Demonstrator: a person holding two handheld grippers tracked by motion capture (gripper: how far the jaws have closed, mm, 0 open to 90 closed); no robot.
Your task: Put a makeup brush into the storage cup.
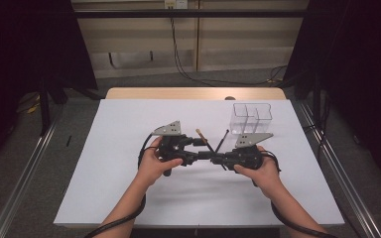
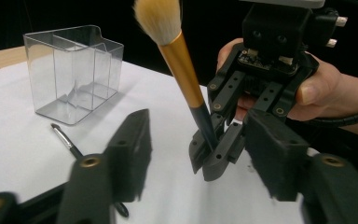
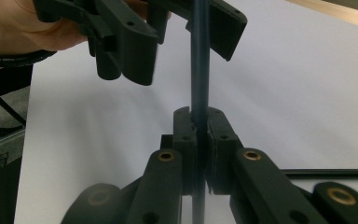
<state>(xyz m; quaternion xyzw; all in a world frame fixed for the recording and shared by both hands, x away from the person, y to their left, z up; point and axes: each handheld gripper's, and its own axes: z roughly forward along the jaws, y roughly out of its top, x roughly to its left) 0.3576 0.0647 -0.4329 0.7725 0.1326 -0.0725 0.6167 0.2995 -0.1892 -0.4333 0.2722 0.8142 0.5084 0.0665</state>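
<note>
Makeup brush (image 2: 186,79): upright over table, dark handle pinched in right gripper (image 2: 209,161); left gripper (image 2: 196,154) jaws spread around it, apparently for handover. Clear organizer (image 2: 74,72) nearby.

A: Organizer box (image 2: 74,70): clear hard plastic, glossy, smooth walls. Table cover (image 1: 129,163): white, matt, paper-like.

B: Makeup brush (image 2: 182,60): soft fluffy bristles, shiny gold metal-look ferrule, dark satin handle. Left gripper (image 2: 196,154) and right gripper (image 2: 214,158) jaws: matt black plastic, brass-coloured pins. Table edge (image 1: 193,93): pale wood.
</note>
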